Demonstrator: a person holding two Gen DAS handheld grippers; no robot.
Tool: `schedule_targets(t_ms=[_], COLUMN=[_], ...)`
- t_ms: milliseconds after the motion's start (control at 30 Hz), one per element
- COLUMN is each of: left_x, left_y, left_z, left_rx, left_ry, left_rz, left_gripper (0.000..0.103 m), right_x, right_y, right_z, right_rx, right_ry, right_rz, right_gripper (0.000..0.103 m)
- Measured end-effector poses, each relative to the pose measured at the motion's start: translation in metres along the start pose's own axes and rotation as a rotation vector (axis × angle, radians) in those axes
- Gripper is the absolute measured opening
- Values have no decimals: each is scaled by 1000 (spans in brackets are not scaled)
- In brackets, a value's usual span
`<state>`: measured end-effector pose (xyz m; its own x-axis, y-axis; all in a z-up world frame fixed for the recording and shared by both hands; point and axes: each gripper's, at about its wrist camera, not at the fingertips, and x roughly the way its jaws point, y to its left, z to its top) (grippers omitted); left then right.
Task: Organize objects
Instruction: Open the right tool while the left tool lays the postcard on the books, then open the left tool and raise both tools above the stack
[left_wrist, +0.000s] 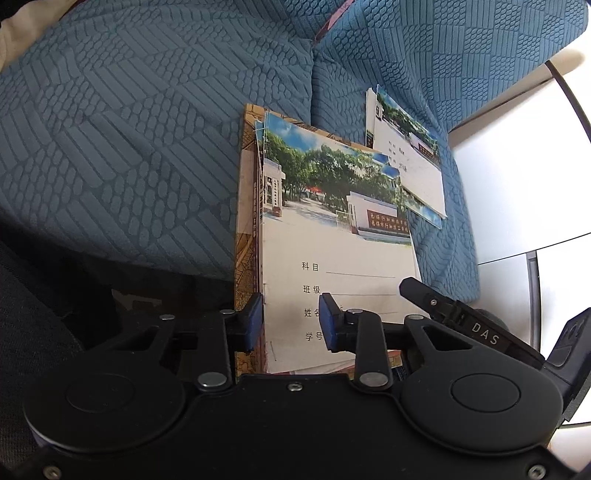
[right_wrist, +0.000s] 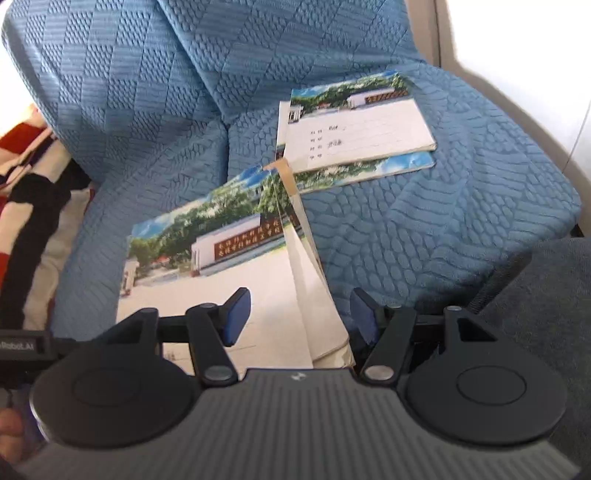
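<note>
2 notebook stacks (left_wrist: 332, 229) on sofa; cover fields 科目, 班级; "DAS" tag; both tongs released.

Left gripper (left_wrist: 291, 320) fingers straddle the near notebook stack (left_wrist: 332, 236) on the blue sofa (left_wrist: 129, 147)

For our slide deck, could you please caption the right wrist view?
Right gripper with open jaws astride a stack of notebooks on a blue sofa; two more notebooks lie beyond.
</note>
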<state>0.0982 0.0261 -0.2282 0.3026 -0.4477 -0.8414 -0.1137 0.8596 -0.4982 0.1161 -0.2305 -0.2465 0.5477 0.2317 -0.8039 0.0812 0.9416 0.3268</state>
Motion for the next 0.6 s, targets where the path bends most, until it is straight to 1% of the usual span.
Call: schedule_targets(t_ms=[100,200,233,267,333,367,467,600], left_x=[1,1,1,0,-2,-3,-5,-7], left_y=[-3,-7,-8,-9,-9,-8,-3,1], left_z=[0,-2,-2,-3,-3,-4,-3,-1], left_rx=[19,38,44,51,57,56,29,13], left_ry=[-5,-11,-16,-23,-31,-33,-32,-29], left_rz=[2,11,25,39,52,51,37,22], left_gripper=[25,25,25,25,26,27,27,27], right_x=[3,-1,-1,-2,-6,-8,-9,-10], right_y=[3,8,9,10,12,12,10,9], right_z=[-2,-5,-6,-7,-8,-8,-9,-9], right_rx=[-17,-51,-61,-71,-87,-91,-85,-71], right_ry=[10,6,9,11,6,7,19,27], right_rz=[9,-4,-7,-11,-15,-14,-4,0], right_gripper=[62,56,52,44,36,34,30,28])
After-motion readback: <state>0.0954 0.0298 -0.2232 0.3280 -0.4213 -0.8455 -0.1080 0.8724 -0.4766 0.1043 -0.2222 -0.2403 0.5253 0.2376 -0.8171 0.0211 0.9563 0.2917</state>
